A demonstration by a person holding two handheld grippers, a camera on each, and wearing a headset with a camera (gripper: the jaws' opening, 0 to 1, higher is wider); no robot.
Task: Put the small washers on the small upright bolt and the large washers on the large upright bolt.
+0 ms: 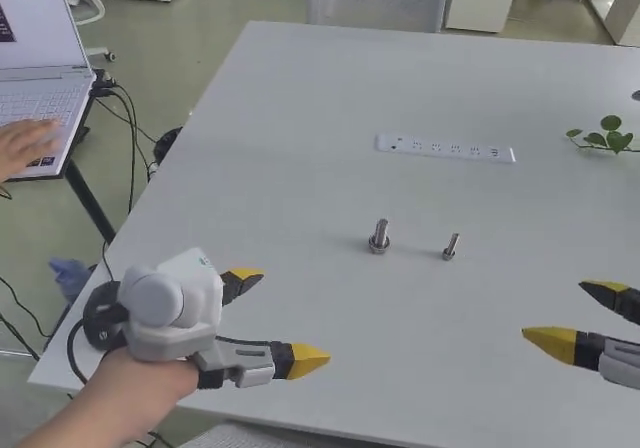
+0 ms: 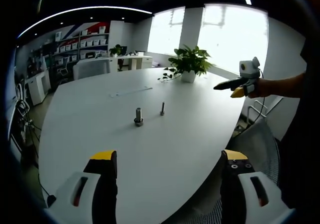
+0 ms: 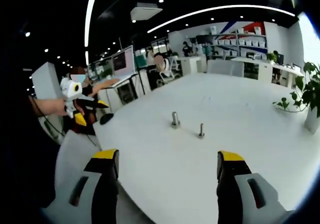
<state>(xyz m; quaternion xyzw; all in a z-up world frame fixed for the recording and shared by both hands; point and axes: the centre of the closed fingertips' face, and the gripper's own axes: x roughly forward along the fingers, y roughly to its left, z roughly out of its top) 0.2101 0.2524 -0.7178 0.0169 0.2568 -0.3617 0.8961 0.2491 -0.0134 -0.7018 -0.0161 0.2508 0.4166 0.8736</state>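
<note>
- Surface: white, wide, carries the bolts, a strip and a plant.
- Laptop: open on a side stand left of the surface, with a hand on its keyboard.
- Left gripper: held over the near left edge of the surface. Jaws spread wide with nothing between them, yellow tips pointing toward the bolts.
- Right gripper: at the near right, over the surface. Jaws likewise wide apart and empty, tips pointing left toward the bolts.
- Power strip: white, lies flat on the far side of the bolts.
- Plant: green leaves at the far right edge.
- Large bolt: mid-surface, well apart from both grippers. It stands upright, long axis vertical, shank up. Grey metal with a wider collar at the base; can't tell if that is the head or a washer.
- Small bolt: just to the right of the large bolt in the head view, near it but not touching. Also upright with a vertical axis, thinner and shorter, grey metal.
</note>
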